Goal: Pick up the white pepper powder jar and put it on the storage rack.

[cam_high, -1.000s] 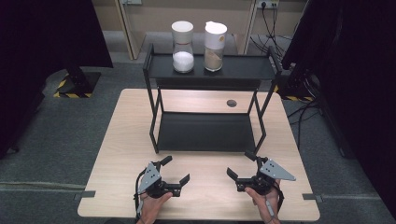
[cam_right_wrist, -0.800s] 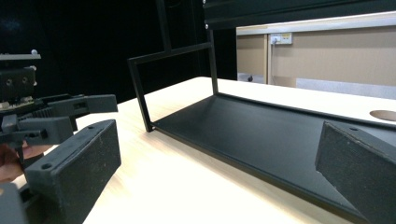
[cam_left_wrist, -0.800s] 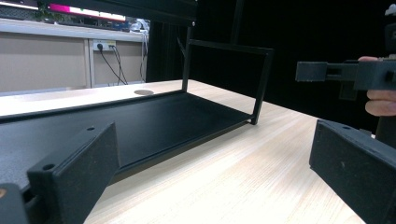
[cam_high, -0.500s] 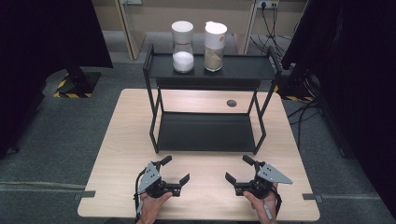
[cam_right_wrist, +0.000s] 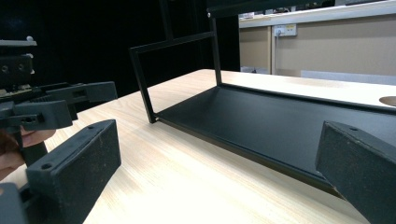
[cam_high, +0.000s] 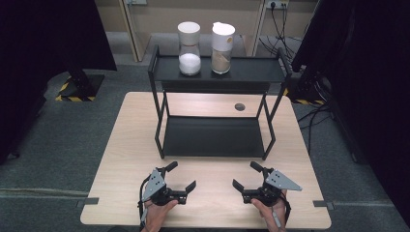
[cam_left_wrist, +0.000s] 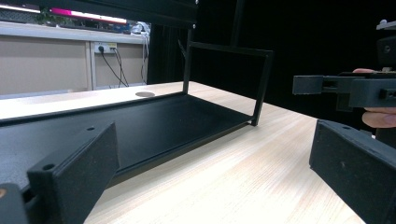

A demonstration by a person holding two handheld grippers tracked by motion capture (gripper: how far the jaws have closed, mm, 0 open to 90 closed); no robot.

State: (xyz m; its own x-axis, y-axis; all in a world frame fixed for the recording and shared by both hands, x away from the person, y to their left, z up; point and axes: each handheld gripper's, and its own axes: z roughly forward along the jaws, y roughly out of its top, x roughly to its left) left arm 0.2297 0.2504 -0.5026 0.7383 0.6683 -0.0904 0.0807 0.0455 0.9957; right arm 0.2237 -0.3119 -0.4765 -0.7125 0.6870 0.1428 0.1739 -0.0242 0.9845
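A black two-level metal rack [cam_high: 215,72] stands on the far half of the light wooden table [cam_high: 135,125]. Two white-lidded jars stand on its top shelf: one holds white powder [cam_high: 189,48], the other brownish powder [cam_high: 222,48]. The lower shelf [cam_high: 212,136] is bare, as also shown in the left gripper view [cam_left_wrist: 154,121] and the right gripper view [cam_right_wrist: 280,121]. My left gripper [cam_high: 182,175] [cam_left_wrist: 215,177] rests open near the table's front edge, holding nothing. My right gripper [cam_high: 244,175] [cam_right_wrist: 217,172] sits open beside it, equally empty. The two grippers angle toward each other.
A round cable hole [cam_high: 240,107] lies in the tabletop behind the rack. Dark curtains hang at both sides, and cables [cam_high: 314,111] trail on the floor at the right. Bare wood lies between the grippers and the rack's front legs.
My right gripper has drifted slightly toward the front edge of the table. The left gripper has stayed in place, and both stay open.
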